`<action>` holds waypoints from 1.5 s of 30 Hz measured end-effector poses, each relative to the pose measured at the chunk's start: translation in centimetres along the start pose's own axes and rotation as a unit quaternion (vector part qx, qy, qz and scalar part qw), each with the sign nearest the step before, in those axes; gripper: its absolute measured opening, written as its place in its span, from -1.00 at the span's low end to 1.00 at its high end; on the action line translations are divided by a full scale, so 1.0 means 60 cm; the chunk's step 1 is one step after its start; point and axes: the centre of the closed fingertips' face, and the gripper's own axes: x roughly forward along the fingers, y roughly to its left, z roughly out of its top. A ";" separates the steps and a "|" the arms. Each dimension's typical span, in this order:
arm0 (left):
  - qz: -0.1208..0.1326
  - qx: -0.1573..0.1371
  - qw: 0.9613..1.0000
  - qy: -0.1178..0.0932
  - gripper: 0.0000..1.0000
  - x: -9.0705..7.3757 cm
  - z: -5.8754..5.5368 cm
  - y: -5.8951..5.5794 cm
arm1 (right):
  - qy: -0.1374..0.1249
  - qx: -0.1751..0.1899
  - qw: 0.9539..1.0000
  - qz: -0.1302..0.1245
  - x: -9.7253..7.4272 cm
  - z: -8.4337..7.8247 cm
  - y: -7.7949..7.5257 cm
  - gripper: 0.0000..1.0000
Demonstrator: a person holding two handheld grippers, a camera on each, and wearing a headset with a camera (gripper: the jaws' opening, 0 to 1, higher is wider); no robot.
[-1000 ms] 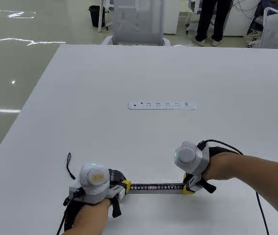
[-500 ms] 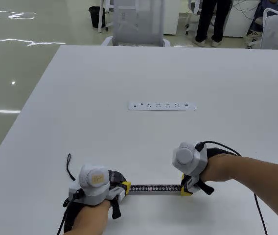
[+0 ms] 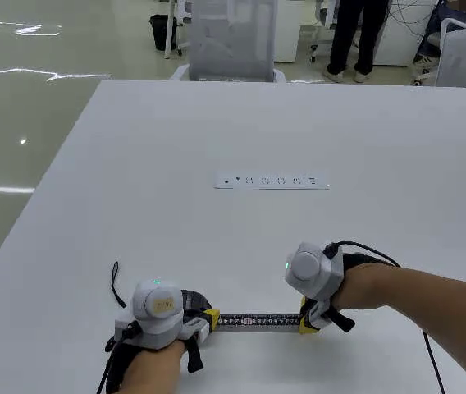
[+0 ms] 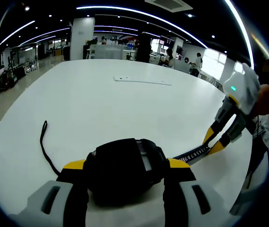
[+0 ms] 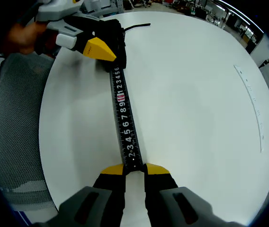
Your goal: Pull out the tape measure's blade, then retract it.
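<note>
The black tape measure case (image 3: 197, 300) lies near the table's front edge, and my left gripper (image 3: 204, 320) is shut on it. In the left gripper view the case (image 4: 125, 168) sits between the yellow-tipped jaws. Its blade (image 3: 258, 318) runs to the right, flat over the table, with numbers facing up. My right gripper (image 3: 305, 322) is shut on the blade's end. In the right gripper view the blade (image 5: 124, 123) stretches from my right gripper (image 5: 134, 168) to the case (image 5: 112, 34). A black wrist strap (image 3: 116, 279) trails from the case to the left.
A white power strip (image 3: 271, 181) lies mid-table, beyond the grippers. The white table (image 3: 241, 131) ends just in front of the hands. A grey chair (image 3: 233, 37) stands at the far edge, with a person's legs (image 3: 356, 37) further back.
My right gripper has moved slightly left toward the case, and the exposed blade is a little shorter. The left gripper and the case have stayed in place.
</note>
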 end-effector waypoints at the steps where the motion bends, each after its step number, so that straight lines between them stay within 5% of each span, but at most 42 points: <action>1: 0.000 0.000 1.000 0.000 0.21 0.000 0.000 0.000 | 0.000 0.000 1.000 0.000 0.000 0.001 0.001 -0.71; 45: -0.003 0.000 1.000 -0.002 0.21 0.000 0.001 0.000 | -0.011 -0.008 1.000 0.007 0.013 0.044 0.010 -0.71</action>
